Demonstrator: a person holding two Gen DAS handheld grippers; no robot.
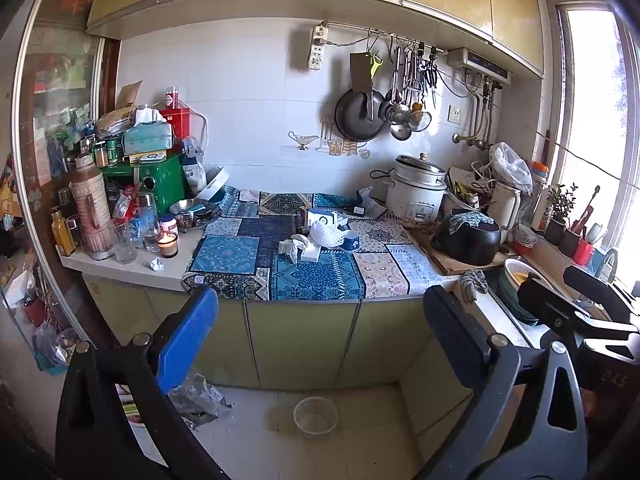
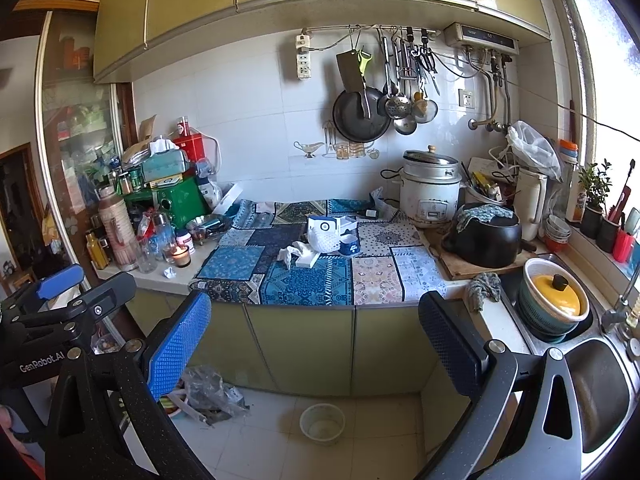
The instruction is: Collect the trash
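Both grippers are held level in front of the counter (image 1: 132, 270), short of its front edge and above the floor. The left gripper (image 1: 320, 344) has its jaws spread wide and holds nothing. The right gripper (image 2: 316, 344) is likewise wide apart and empty. In the right wrist view the left gripper appears beside it at the left edge; in the left wrist view the right gripper is cut off at the right edge.

The trash lies on the patterned cloth (image 1: 316, 276) that covers the middle of the counter: crumpled white tissue (image 1: 294, 247), a white mesh wrapper (image 1: 330, 234) just beside it, a small blue-and-white cup (image 1: 353, 244) and a small white box (image 1: 322, 216) behind them. The printing on the box is too small to read. A further paper ball (image 1: 157, 265) sits left of the cloth, on bare counter near a lit candle (image 1: 167, 242).

On the floor below the counter stand a clear plastic bowl (image 1: 316, 415) and a crumpled plastic bag (image 1: 200, 398), partly hidden behind the left gripper's blue pad.

Right of the cloth are a rice cooker (image 1: 418, 190) and a black pot (image 1: 468, 236); left of it, crowded bottles and jars.
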